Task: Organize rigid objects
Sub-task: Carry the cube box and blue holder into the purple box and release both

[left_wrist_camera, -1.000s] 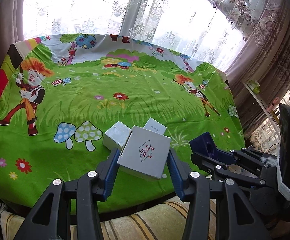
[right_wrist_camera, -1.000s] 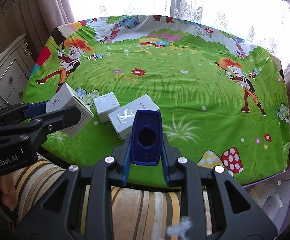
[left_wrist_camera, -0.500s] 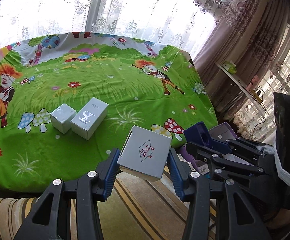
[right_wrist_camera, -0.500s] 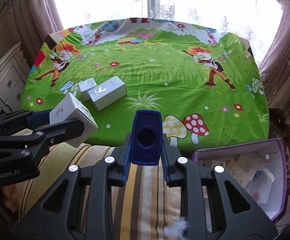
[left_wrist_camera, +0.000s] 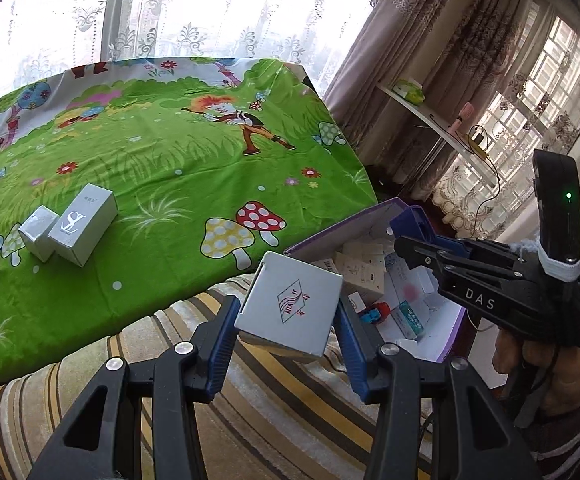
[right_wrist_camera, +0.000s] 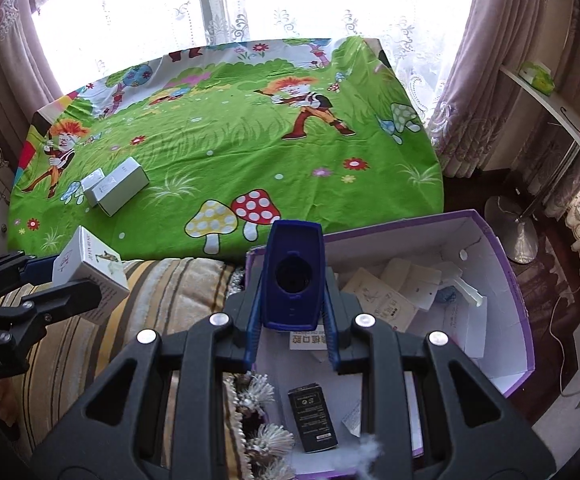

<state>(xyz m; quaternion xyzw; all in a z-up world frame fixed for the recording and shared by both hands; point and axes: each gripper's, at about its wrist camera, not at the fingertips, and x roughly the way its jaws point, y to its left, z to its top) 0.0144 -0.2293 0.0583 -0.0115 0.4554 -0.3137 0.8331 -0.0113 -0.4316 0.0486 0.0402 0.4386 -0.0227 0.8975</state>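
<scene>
White box (left_wrist_camera: 290, 305) clamped in left hand-held gripper (left_wrist_camera: 288, 324), blue object (right_wrist_camera: 293, 276) in right hand-held gripper (right_wrist_camera: 291, 330), over cluttered purple carton (right_wrist_camera: 505, 280).

Lace curtains (right_wrist_camera: 290, 4) behind cartoon tablecloth (right_wrist_camera: 250, 140).

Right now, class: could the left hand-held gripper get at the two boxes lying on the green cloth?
Probably not yet. The left hand-held gripper is shut on a white box above the striped cushion. The two boxes lie unobstructed on the green cloth, but it must unload first.
</scene>
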